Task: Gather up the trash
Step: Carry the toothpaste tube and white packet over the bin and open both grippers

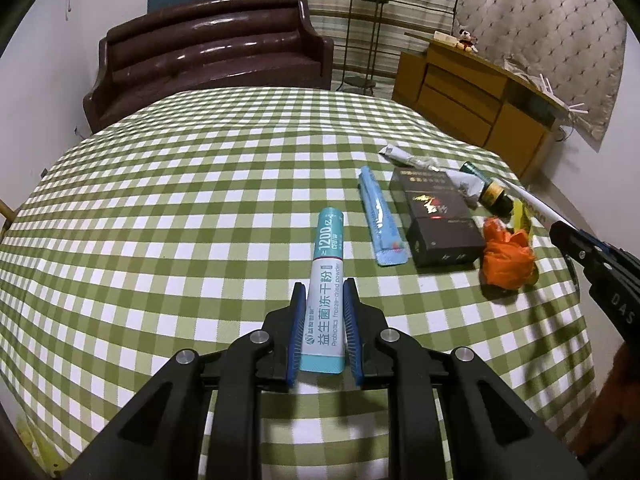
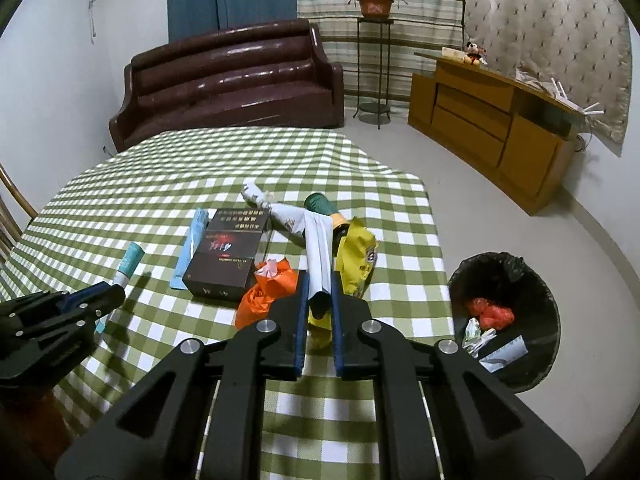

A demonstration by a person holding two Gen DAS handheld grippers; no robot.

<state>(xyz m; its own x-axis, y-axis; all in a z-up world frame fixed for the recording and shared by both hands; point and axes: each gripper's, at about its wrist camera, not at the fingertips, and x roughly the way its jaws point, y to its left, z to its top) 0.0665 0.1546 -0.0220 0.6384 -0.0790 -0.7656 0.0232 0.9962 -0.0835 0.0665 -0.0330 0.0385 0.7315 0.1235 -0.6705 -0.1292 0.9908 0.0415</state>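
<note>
My left gripper point(image 1: 324, 290) is shut on a teal and white probiotics sachet point(image 1: 326, 280), which points forward over the checked table point(image 1: 180, 200). My right gripper point(image 2: 319, 280) is shut on a pale folded wrapper point(image 2: 318, 252), held above a yellow bag point(image 2: 358, 252) and an orange bag point(image 2: 272, 284). On the table lie a light blue sachet point(image 1: 382, 220), a black box point(image 1: 436, 216), crumpled paper point(image 2: 280, 212) and a small dark bottle point(image 1: 490, 192). A black-lined trash bin point(image 2: 508, 320) with some trash stands on the floor right of the table.
A brown sofa point(image 2: 228, 84) stands behind the table. A wooden cabinet point(image 2: 492, 128) is at the back right, with a plant stand point(image 2: 374, 64) beside it. The table's right edge point(image 2: 436, 240) is close to the bin.
</note>
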